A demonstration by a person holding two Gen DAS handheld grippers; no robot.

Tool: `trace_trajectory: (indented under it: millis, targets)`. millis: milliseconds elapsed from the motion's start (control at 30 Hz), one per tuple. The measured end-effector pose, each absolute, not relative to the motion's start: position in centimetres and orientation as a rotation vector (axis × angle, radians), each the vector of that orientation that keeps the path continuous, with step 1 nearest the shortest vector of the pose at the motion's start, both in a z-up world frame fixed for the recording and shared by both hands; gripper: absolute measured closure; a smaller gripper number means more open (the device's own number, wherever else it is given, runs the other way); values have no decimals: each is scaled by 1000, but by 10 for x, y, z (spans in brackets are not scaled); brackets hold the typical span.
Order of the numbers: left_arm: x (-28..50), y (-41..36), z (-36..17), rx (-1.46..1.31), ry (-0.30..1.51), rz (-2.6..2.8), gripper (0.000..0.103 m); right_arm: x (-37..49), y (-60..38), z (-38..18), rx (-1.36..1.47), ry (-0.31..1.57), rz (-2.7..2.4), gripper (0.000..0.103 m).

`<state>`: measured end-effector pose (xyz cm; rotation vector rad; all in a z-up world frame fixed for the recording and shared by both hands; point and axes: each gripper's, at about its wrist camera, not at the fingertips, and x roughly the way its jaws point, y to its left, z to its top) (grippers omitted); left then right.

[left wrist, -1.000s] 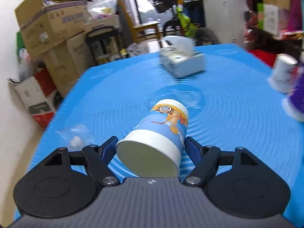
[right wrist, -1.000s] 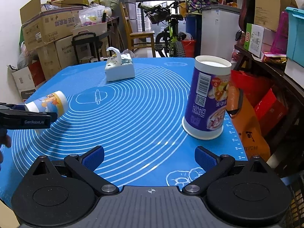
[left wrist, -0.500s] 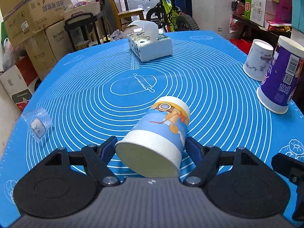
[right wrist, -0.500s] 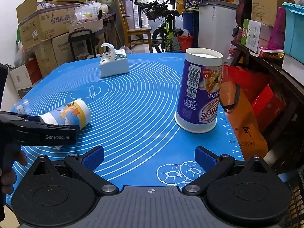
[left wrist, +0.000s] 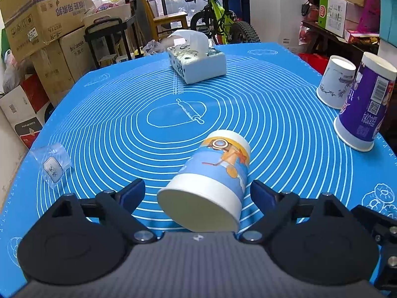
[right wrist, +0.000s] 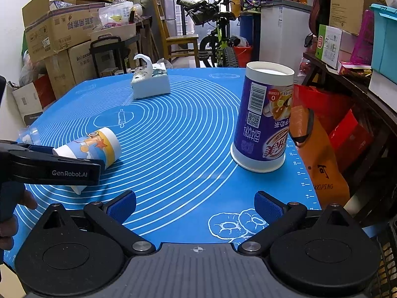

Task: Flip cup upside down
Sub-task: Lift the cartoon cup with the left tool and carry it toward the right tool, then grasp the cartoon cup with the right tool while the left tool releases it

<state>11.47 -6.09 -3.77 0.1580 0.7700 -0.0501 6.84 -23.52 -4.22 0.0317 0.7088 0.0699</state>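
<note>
A blue and white paper cup (left wrist: 211,178) with a cartoon print lies on its side on the blue mat (left wrist: 124,114). One round end faces my left gripper (left wrist: 198,193). The left gripper is open, with a finger on each side of the cup and a gap to each. The cup also shows in the right wrist view (right wrist: 91,149), partly behind the left gripper's body. My right gripper (right wrist: 196,206) is open and empty over the mat's near edge.
A tall purple cup (left wrist: 364,106) (right wrist: 263,119) stands upside down at the right. A white paper cup (left wrist: 335,84) stands behind it. A tissue box (left wrist: 196,62) sits at the far side. A small clear packet (left wrist: 52,166) lies at the left. Boxes and a bicycle surround the table.
The left gripper's fingers have spread apart from the cup, which now rests on the mat. The right gripper has shifted slightly closer to the purple cup.
</note>
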Motion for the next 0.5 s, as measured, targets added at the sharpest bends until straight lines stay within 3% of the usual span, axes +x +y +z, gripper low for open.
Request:
trace_trajectory:
  millis: [500]
  targets:
    - [70, 0, 11, -10, 689, -37, 5, 100, -217, -2, 117, 756, 187, 2]
